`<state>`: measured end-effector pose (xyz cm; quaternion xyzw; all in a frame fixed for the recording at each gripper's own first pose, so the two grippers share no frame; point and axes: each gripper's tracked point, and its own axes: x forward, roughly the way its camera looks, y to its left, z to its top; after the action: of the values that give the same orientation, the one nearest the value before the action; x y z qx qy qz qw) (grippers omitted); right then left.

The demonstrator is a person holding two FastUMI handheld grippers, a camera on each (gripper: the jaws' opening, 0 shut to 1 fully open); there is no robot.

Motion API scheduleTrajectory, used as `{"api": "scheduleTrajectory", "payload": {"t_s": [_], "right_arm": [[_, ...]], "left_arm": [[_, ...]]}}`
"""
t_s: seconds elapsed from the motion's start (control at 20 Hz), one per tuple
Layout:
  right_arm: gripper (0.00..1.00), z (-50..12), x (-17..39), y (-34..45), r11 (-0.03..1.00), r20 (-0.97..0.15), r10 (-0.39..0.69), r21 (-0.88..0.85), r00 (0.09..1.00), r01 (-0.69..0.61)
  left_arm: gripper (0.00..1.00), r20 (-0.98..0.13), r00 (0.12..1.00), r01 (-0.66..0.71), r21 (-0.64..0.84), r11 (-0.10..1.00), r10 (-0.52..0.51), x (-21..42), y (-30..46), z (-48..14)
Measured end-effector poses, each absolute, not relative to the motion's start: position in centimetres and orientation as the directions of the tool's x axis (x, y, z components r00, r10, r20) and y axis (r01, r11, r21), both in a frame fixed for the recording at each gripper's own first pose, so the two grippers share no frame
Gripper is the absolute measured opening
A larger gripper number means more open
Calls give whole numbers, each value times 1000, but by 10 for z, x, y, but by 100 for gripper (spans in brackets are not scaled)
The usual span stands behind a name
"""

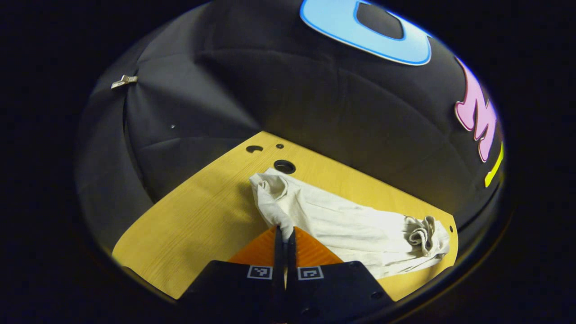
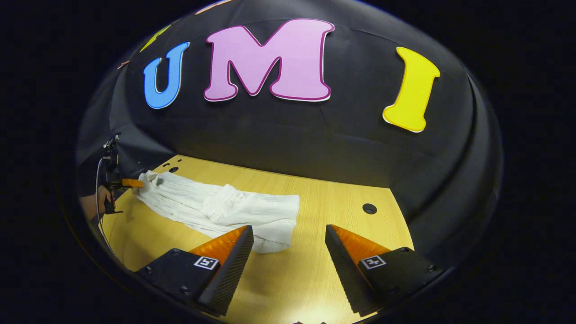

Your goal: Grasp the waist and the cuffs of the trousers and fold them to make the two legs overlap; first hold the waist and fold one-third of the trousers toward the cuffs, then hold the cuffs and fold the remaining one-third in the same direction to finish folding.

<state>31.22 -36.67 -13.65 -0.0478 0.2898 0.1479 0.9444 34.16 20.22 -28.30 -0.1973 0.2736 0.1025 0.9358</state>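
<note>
left gripper point(image 1: 284, 234) fingers pinch trousers point(image 1: 342, 220), perhaps cuff | right gripper point(image 2: 288, 245) fingers spread

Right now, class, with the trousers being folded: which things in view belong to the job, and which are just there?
Belongs to the job:
- white trousers, lying lengthwise on the table
- left gripper, shut on one end of the trousers
- right gripper, open, near the other end

Just there:
- wooden table with holes
- metal clip on the booth wall
</note>
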Motion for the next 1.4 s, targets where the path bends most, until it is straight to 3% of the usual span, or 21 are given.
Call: {"api": "scheduleTrajectory", "payload": {"t_s": [0.35,0.75,1.05,1.1,1.15,1.4], "right_arm": [[98,-140,311,-378,934,-536,277,-45,797,-355],[98,-161,297,-405,945,-551,285,25,784,-326],[98,-168,271,-433,963,-558,263,106,787,-246],[98,-170,265,-438,965,-561,259,110,786,-239],[98,-171,259,-445,967,-564,252,111,786,-230],[98,-176,236,-484,984,-575,176,128,799,-124]], "left_arm": [[6,-481,875,-230,-313,922,55,361,145,-220],[6,-408,912,-80,-283,956,-44,391,29,-150],[6,-363,915,71,-287,955,-177,422,-89,-116],[10,-360,911,93,-293,952,-200,426,-109,-115],[6,-358,907,116,-296,948,-222,428,-129,-113],[6,-369,873,215,-296,931,-319,434,-209,-122]]}}
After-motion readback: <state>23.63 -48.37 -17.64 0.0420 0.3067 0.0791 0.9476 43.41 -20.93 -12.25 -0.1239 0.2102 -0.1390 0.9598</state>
